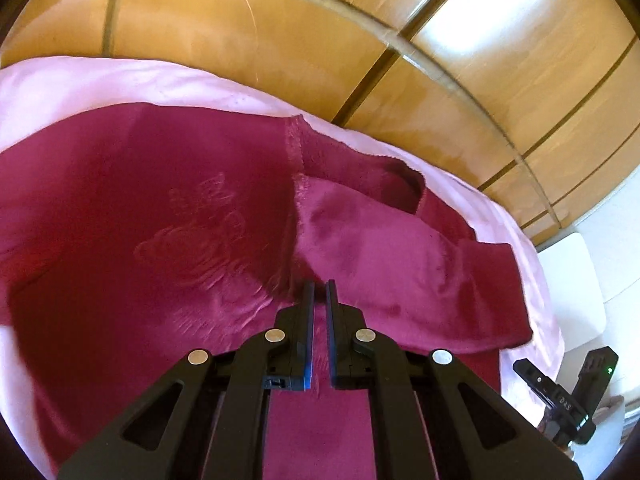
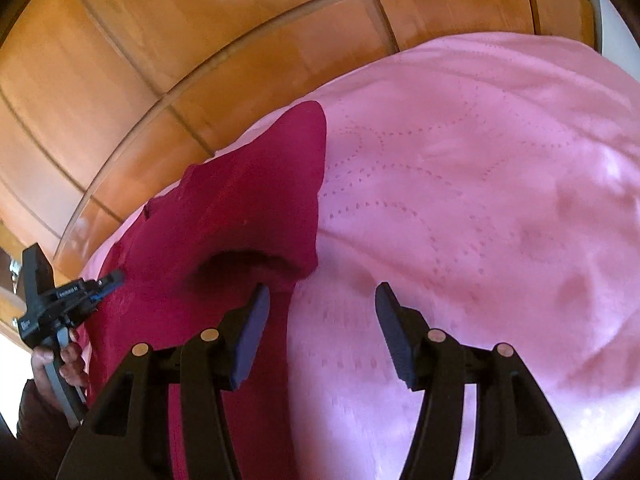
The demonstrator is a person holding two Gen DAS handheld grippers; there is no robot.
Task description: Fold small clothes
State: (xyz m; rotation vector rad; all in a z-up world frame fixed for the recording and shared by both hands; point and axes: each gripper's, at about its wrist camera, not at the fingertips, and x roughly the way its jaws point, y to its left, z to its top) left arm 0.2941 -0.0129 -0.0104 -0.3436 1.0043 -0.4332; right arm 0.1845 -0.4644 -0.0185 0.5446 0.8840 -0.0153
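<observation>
My left gripper (image 1: 320,286) hangs over a dark red garment (image 1: 160,216) spread on a pale pink quilted bedspread (image 1: 60,84). Its two black fingers (image 1: 308,304) are drawn almost together with only a thin slit between them, their tips down at a ridge of the red cloth; I cannot tell whether any fabric is caught in that slit. To the left of my fingers the garment's body lies flat, with a faint tone-on-tone raised design (image 1: 200,232) on it. To the right, a sleeve (image 1: 404,264) is folded across, with a second layer and a dark opening showing beyond it. Glossy wooden panels (image 1: 280,40) rise behind the bed. At the far right edge of this left wrist view, my other gripper shows as a small black shape (image 1: 568,392) just off the bedspread. In the right wrist view, the left gripper (image 2: 114,278) appears at the far left, held in a hand (image 2: 60,364), its tip touching the red garment (image 2: 248,200). The garment lies over the left part of the bedspread (image 2: 480,184), with a dark hollow in the cloth near its edge. My right gripper (image 2: 322,300) has its fingers (image 2: 252,320) spread wide, holding nothing; the left one is over the garment's edge, the right one over bare pink quilt.
</observation>
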